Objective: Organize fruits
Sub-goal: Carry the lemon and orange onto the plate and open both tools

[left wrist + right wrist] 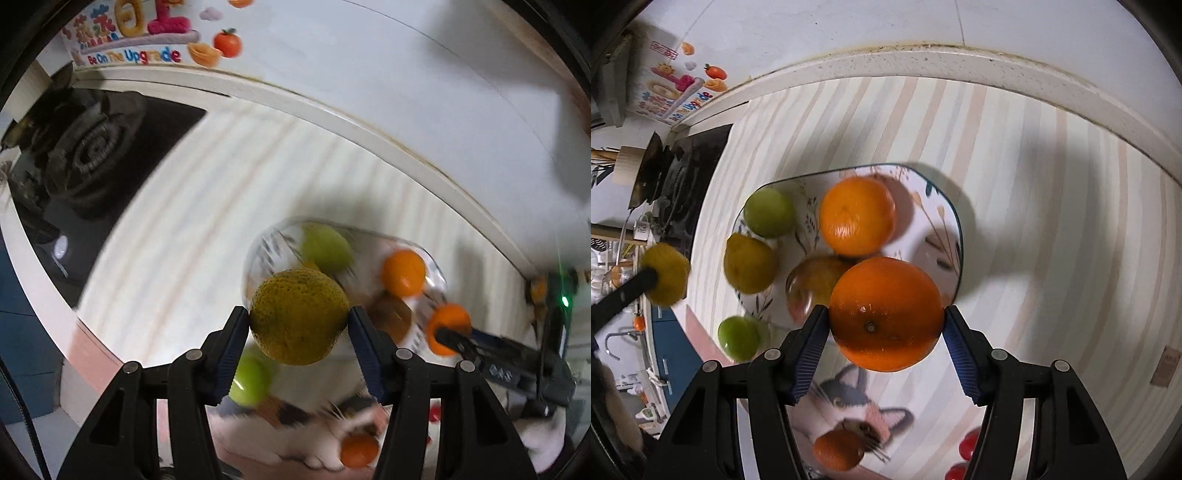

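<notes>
Two fruits carried above the plate

Our left gripper [298, 322] pinches a yellow-green citrus [299, 315] between its fingers, our right gripper [885, 325] an orange [885, 314], both over the plate [945, 221] on the striped counter [1034, 221]. We judge the job partly done: four fruits lie on the plate, while a green fruit [738, 338], a small orange [837, 449] and red fruits [969, 448] remain off it.

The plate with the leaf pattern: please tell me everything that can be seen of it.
The plate is white with a thin dark rim and painted leaves and stems, and looks like glazed ceramic. It is a rounded square, lying flat on the striped countertop. On it rest a green fruit, a yellow-green citrus, an orange and a red-yellow apple. The held orange hides its near edge; whether they touch I cannot tell.
</notes>
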